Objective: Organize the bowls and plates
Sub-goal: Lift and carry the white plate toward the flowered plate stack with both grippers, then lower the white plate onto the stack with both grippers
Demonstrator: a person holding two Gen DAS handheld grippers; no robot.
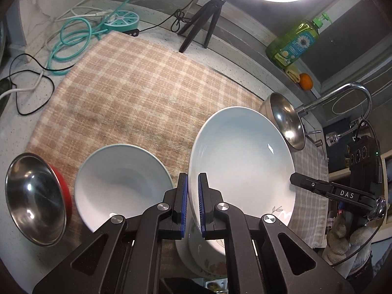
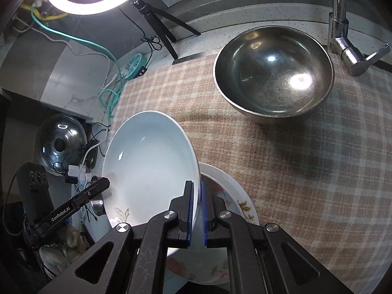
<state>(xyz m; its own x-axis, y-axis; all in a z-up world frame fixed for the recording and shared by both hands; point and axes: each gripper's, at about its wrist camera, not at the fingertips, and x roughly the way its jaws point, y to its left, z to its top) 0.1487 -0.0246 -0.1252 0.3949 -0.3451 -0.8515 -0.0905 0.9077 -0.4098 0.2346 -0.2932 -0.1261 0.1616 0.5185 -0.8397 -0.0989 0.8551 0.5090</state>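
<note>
A pale blue-white deep plate (image 1: pixel 240 161) with a small flower print is held up by its two opposite rims. My left gripper (image 1: pixel 192 178) is shut on its left rim, and my right gripper (image 2: pixel 196 186) is shut on its right rim. The same plate (image 2: pixel 149 166) hangs over a floral plate (image 2: pixel 232 201), whose edge (image 1: pixel 201 257) also shows under my left fingers. A white bowl (image 1: pixel 122 181) sits on the checked cloth to the left. Each view shows the other gripper at the plate's far rim: the right gripper (image 1: pixel 294 178) and the left gripper (image 2: pixel 105 182).
A large steel bowl (image 2: pixel 274 73) stands on the checked cloth (image 2: pixel 294 159) near the tap (image 2: pixel 343 36). A red-sided steel bowl (image 1: pixel 34 198) sits at the left counter edge. A tripod (image 1: pixel 203 24), cables (image 1: pixel 73 34), a soap bottle (image 1: pixel 294 41) and a pot lid (image 2: pixel 61 142) line the edges.
</note>
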